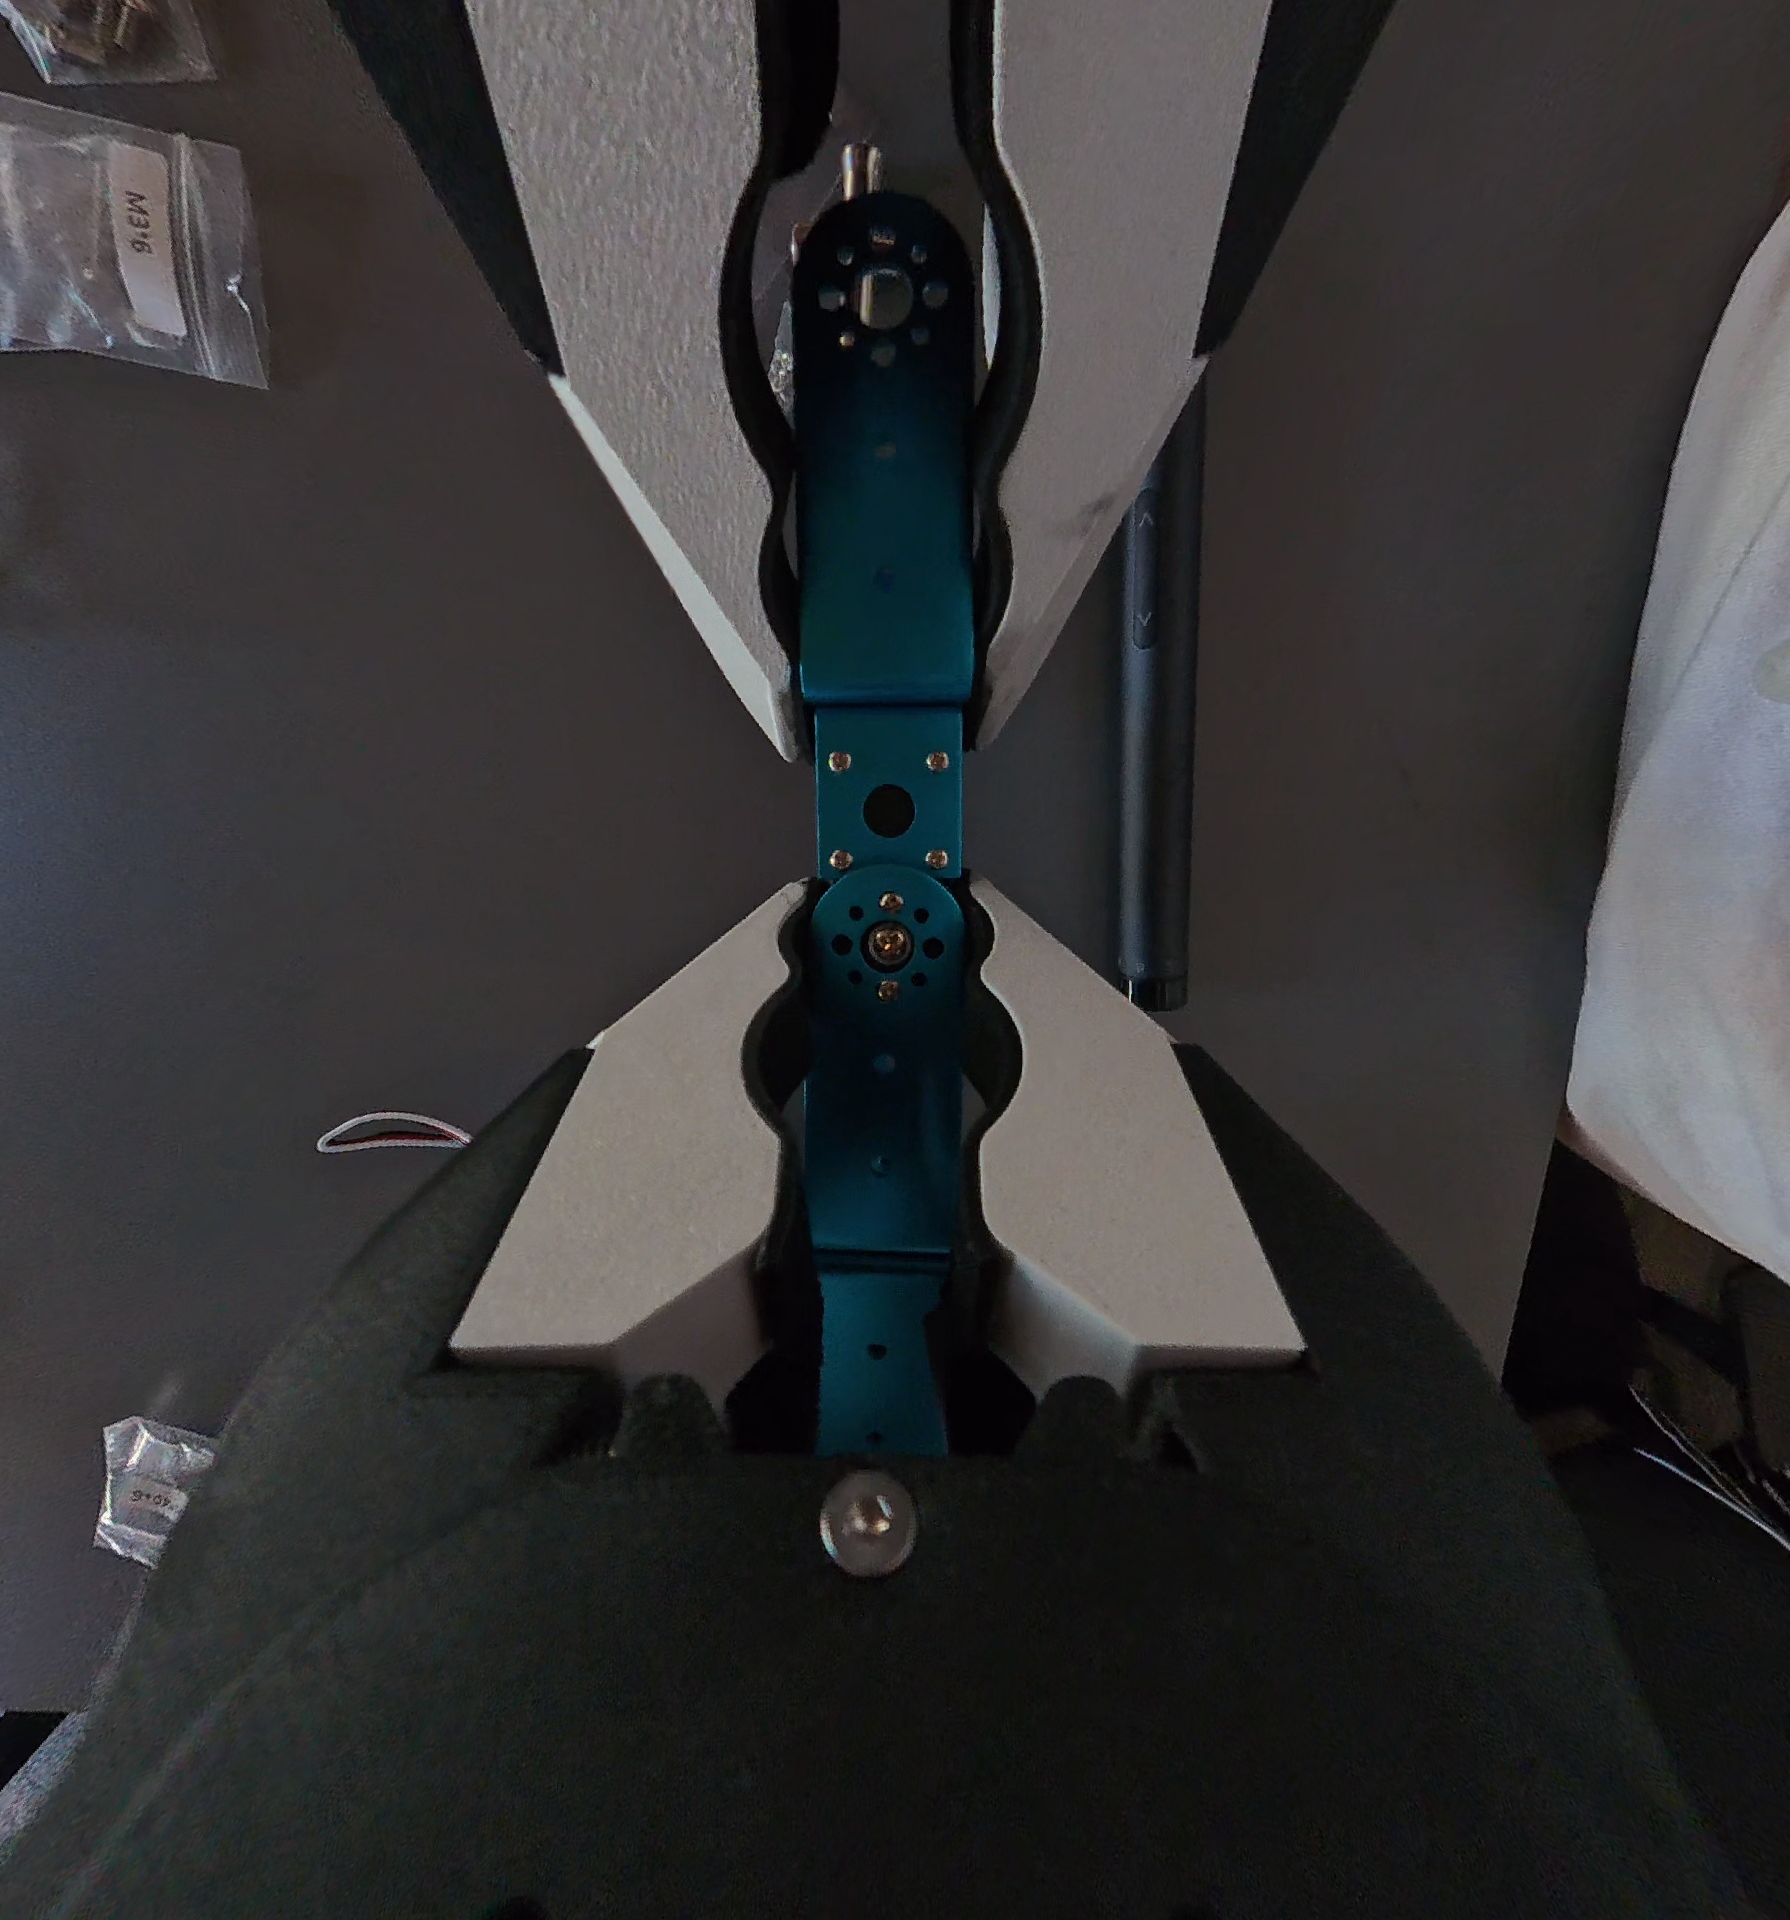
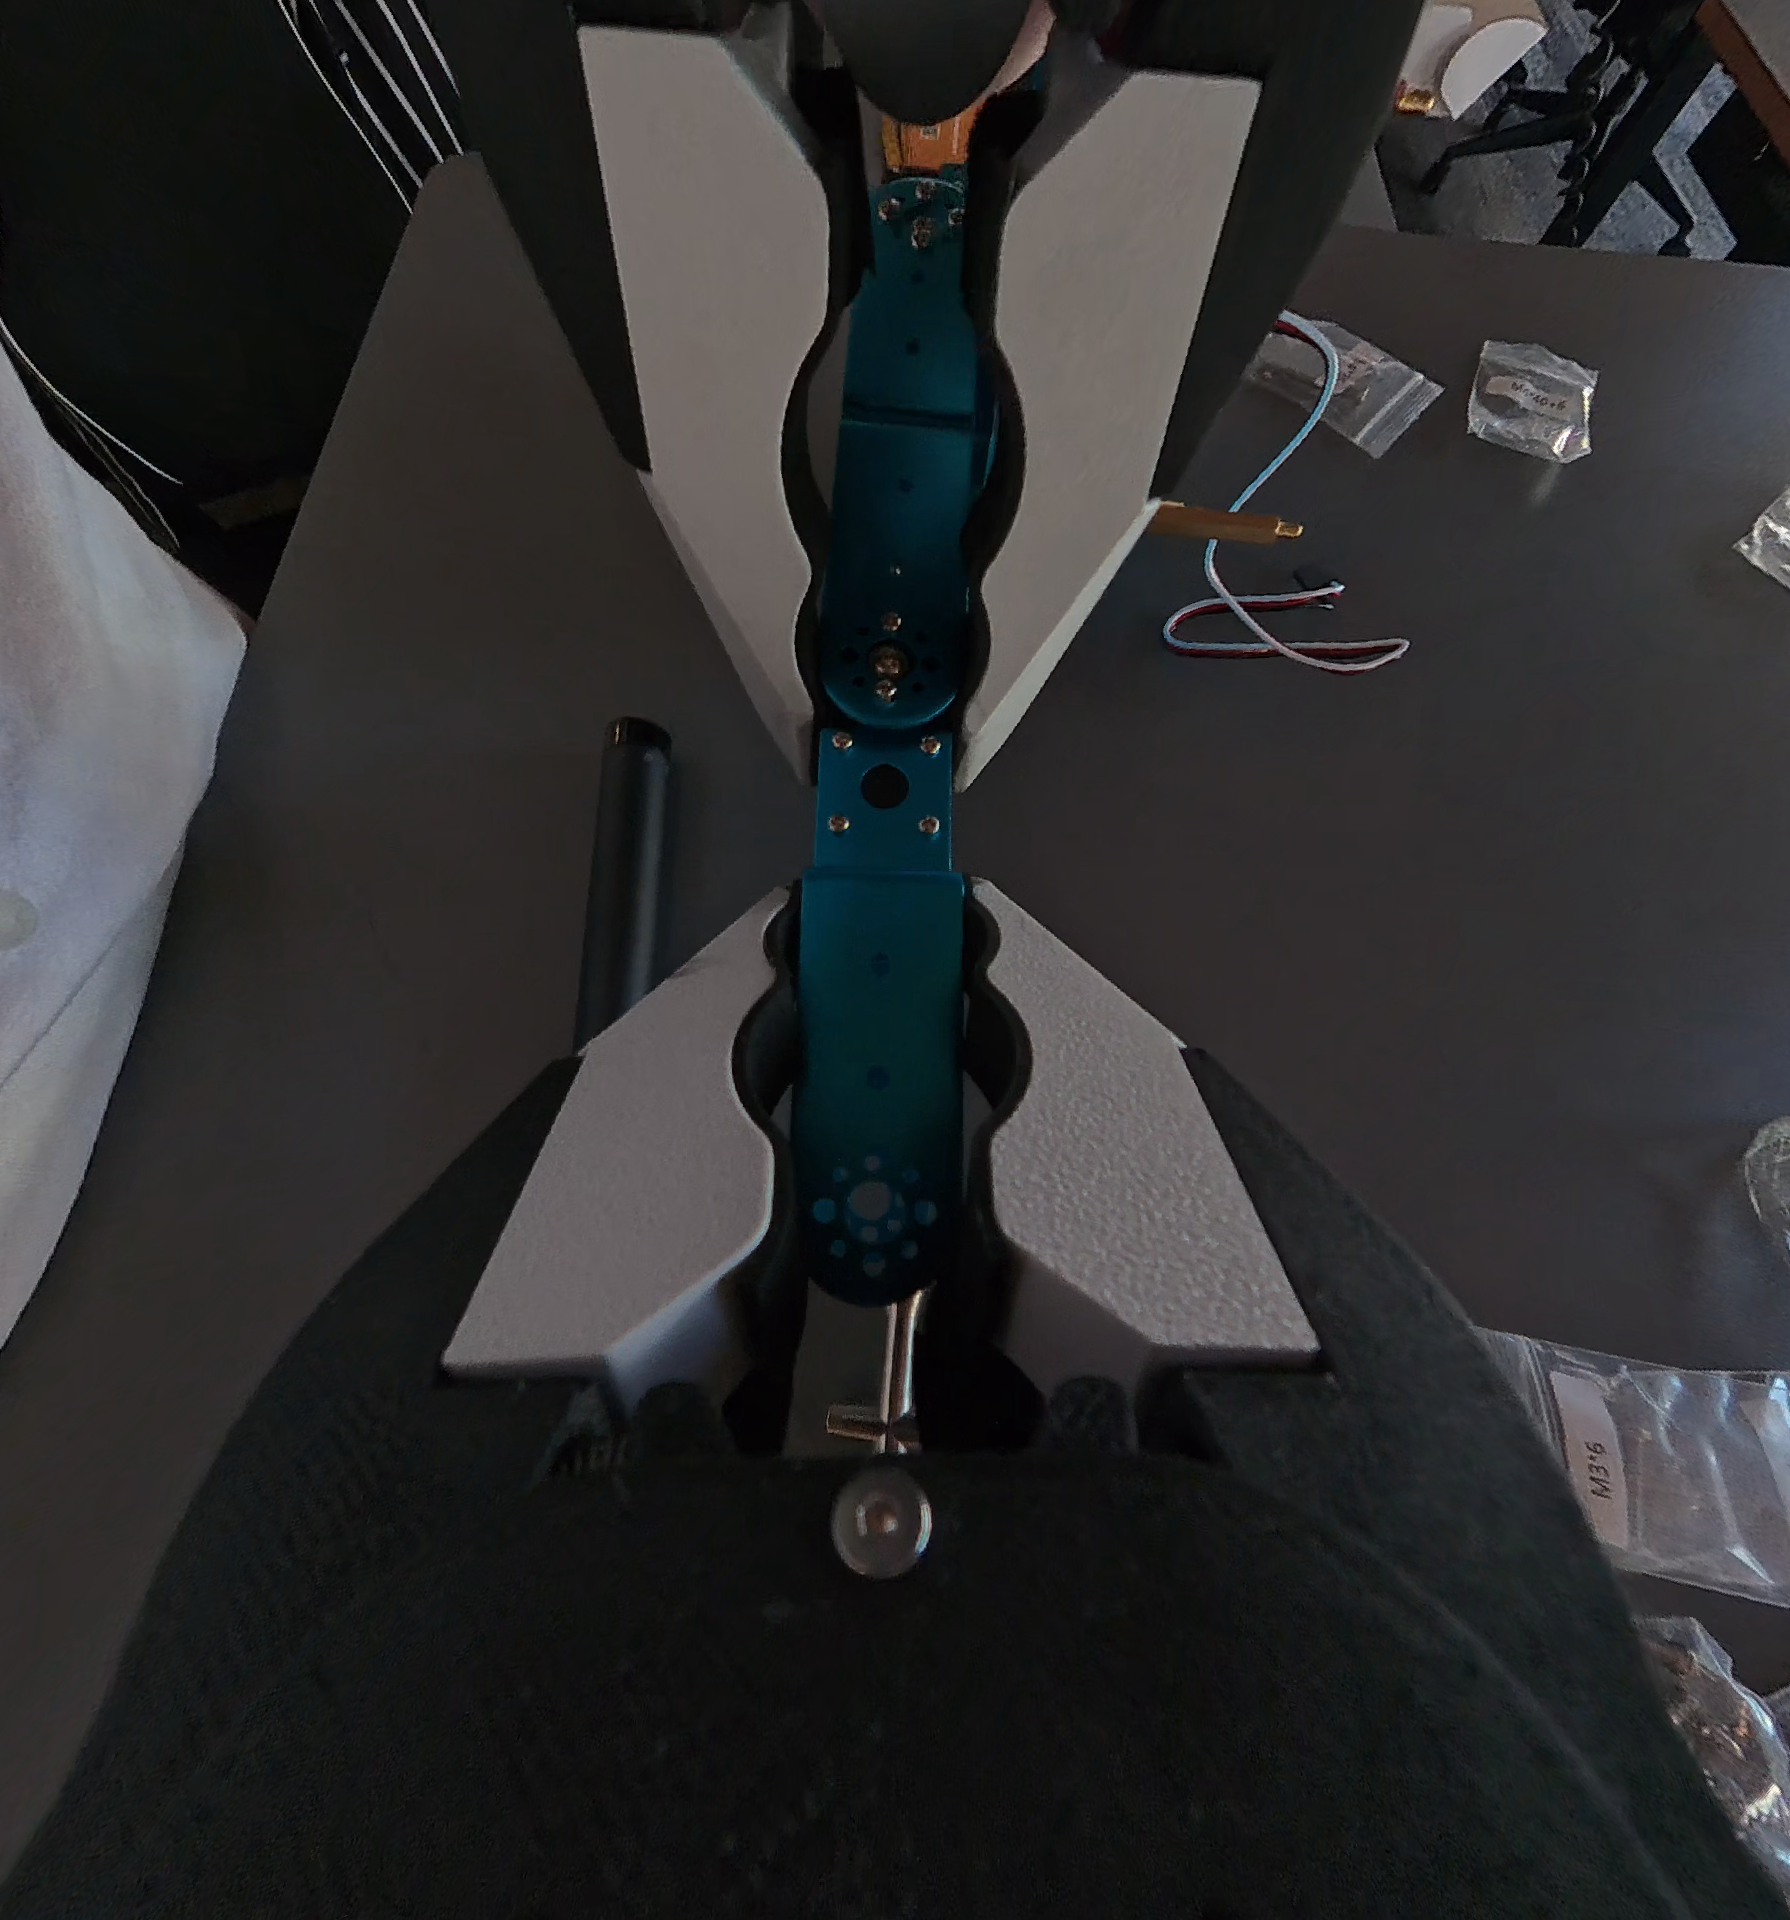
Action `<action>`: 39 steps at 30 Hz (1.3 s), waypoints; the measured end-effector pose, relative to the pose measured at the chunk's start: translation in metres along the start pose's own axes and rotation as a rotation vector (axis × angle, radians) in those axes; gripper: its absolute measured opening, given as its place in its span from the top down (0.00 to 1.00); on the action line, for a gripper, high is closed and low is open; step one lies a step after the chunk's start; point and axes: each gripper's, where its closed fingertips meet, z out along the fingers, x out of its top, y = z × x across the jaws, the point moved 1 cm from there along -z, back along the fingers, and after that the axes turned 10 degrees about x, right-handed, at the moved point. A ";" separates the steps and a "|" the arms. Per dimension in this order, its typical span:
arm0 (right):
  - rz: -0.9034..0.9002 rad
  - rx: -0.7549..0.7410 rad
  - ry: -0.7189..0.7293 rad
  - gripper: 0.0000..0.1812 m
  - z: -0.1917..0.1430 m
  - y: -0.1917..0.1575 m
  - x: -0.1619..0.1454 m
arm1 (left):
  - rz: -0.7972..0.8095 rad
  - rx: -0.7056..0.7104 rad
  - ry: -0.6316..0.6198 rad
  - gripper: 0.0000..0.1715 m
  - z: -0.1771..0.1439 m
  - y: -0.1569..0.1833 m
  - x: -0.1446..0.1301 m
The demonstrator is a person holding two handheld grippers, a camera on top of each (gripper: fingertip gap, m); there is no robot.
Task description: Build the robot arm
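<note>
Both hand-held grippers are on 1 blue metal bracket assembly [image 1: 889,800], nose to nose above the dark grey surface [image 1: 403,727]. The left hand-held gripper [image 1: 889,940] is clamped on the end with the screwed round horn, and the right hand-held gripper [image 2: 886,987] is clamped on the opposite end, where the hole pattern sits open and 1 silver pin [image 2: 896,1371] pokes back toward its camera. Between their tips only the short plate with 4 small screws is exposed.

State of the build: 4 plate screws and 1 centre screw on the horn are seated; the far horn holes look unfilled, though shadow makes that hard to confirm.

The count around it: 1 dark pen-like tool [image 1: 1161,727] lies just beside the assembly, 1 loose red-white wire [image 2: 1286,623] and 1 brass standoff [image 2: 1234,523] lie on the right. Clear bags of hardware [image 2: 1691,1475] are scattered about, at least 5 in the right wrist view. White cloth [image 1: 1722,727] borders the edge.
</note>
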 end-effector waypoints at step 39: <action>0.018 -0.007 0.032 0.82 -0.012 -0.002 -0.012 | 0.031 0.011 -0.078 0.86 0.010 0.005 -0.001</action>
